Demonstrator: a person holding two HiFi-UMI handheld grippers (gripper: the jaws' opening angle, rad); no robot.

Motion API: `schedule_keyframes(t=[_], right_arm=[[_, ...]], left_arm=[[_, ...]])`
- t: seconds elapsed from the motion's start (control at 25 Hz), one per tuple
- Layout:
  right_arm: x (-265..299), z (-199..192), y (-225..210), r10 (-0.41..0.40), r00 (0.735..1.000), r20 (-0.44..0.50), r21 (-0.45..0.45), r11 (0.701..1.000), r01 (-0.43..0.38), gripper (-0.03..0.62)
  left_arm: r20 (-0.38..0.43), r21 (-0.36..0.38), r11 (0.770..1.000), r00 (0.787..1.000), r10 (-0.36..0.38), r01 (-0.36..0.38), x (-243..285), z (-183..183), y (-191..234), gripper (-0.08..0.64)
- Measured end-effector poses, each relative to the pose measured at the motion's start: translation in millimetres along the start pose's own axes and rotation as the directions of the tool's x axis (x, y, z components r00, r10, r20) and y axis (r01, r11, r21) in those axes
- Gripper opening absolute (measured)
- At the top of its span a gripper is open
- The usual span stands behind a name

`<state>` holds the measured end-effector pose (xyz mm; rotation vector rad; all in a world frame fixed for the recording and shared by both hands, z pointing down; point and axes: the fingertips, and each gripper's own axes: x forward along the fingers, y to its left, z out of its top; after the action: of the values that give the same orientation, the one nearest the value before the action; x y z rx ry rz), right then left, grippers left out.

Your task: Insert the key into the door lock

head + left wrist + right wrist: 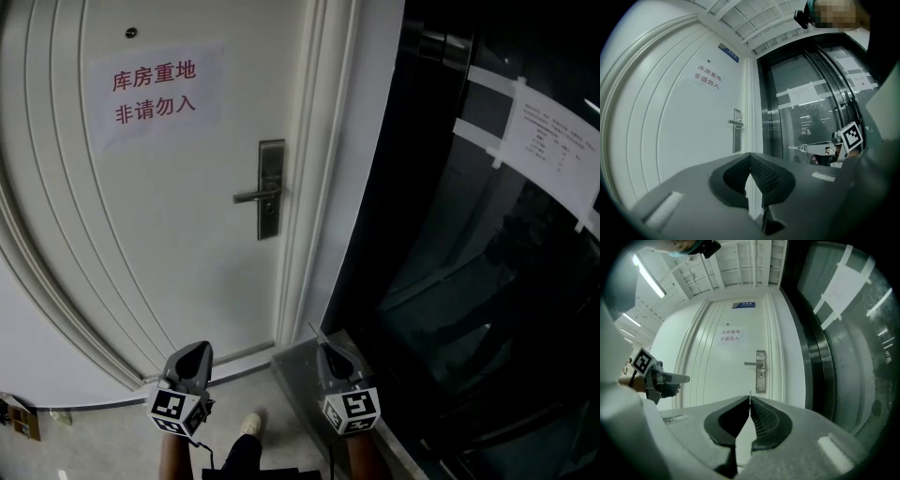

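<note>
A white door point(169, 234) shut beside a dark glass wall point(469, 281), above a grey floor point(94, 441).
The door bears a paper sign point(155, 92) in red characters and, near its right edge, a metal lock plate point(270, 192) with a lever handle point(251, 196). The left hand-held gripper point(750, 157) is closed and empty. The right hand-held gripper point(749, 399) is clamped on the key point(750, 393), whose thin blade pokes past the tips, well apart from the lock plate.

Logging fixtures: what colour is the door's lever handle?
Brushed silver metal lever handle; clearest in head view.
</note>
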<state>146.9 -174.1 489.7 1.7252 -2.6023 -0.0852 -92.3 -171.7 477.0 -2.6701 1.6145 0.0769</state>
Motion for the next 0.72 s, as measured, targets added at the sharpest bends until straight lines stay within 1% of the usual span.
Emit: schedule_keyframes(t=[0.24,0.56,0.72], right_arm=[[44,6,-12,-0.03,1.0,-0.001,-0.007,1.0,0.03,0.011],[101,15,-30,-0.061,0.998,0.0,-0.024,0.998,0.061,0.011],[128,22,-37,-0.079,0.997,0.007,-0.074,0.994,0.08,0.011]], left_arm=[[-0.005,0.006,0.998,0.998,-0.055,0.055,50,6,24,0.003],[-0.018,-0.003,0.996,0.996,-0.089,0.089,104,6,57,0.003],[-0.023,-0.014,0.995,0.995,-0.1,0.099,124,4,72,0.003]])
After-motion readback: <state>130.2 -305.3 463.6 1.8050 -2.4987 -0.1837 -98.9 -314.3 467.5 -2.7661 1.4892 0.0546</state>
